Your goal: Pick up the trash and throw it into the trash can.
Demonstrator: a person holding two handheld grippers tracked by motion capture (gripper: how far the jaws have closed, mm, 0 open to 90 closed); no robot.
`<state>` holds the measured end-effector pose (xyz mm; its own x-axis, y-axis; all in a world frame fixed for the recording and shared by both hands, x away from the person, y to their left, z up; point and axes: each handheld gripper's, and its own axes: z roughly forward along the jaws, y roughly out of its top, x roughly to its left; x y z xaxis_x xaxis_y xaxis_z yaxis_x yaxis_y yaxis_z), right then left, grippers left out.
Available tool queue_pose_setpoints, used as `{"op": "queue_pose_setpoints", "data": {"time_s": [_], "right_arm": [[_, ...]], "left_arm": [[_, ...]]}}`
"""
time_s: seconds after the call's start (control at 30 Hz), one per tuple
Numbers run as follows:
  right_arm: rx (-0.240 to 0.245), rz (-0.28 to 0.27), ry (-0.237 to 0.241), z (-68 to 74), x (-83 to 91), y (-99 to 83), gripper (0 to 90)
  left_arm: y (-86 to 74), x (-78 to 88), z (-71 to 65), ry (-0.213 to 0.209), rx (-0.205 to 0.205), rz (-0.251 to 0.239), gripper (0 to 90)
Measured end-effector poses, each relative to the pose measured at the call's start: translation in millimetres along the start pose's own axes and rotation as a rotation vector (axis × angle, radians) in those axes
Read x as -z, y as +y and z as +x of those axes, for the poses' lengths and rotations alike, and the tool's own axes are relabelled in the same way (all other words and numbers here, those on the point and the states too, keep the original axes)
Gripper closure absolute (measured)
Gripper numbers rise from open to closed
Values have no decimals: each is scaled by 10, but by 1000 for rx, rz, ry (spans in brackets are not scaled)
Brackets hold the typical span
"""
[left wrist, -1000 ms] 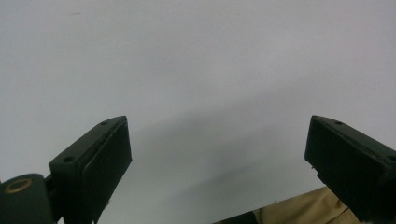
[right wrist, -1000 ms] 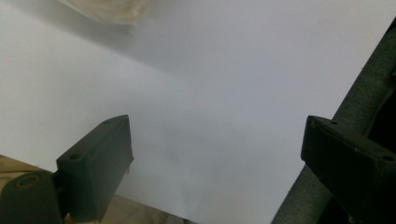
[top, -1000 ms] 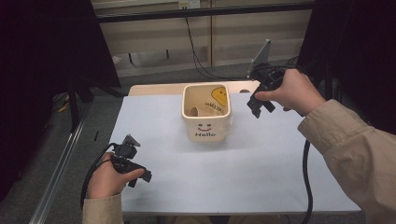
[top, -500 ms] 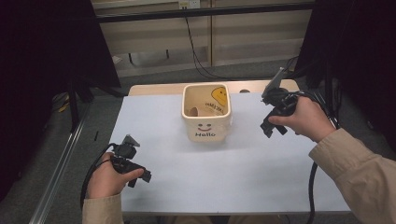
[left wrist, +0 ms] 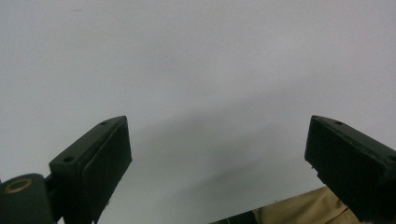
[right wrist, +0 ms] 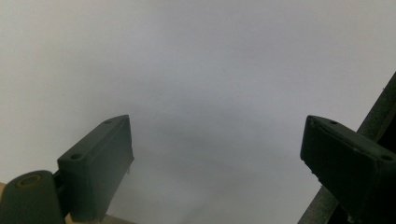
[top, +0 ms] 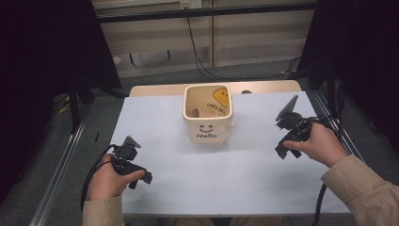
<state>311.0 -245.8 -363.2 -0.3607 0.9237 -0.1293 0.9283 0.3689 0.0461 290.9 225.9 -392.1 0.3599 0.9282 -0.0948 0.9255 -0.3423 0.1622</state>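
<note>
Fingers of both grippers spread wide, nothing btwn them: left gripper [left wrist: 219, 158] and right gripper [right wrist: 217, 158] each look down on bare white tabletop [top: 244, 174]. Square cream mug [top: 208, 118], smiley and "Hello" on its front, stands upright near table's far edge, about mid-width. Right gripper [top: 283, 149] is held over right side, hand [top: 317, 143] wrapped round it, jaws pointed down-left, apart from mug. Left gripper [top: 139, 178] sits low by front-left corner, held by left hand [top: 108, 176], well apart from mug.
</note>
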Motion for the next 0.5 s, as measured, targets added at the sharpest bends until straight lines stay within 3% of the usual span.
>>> {"op": "queue_pose_setpoints", "data": {"time_s": [0.37,0.5], "right_arm": [[-17,67,33,-59,-474,-326,89],[-14,70,41,-57,-569,-420,89]], "left_arm": [[-4,2,0,0,-4,4,70],[-1,-4,0,0,0,6,70]]}}
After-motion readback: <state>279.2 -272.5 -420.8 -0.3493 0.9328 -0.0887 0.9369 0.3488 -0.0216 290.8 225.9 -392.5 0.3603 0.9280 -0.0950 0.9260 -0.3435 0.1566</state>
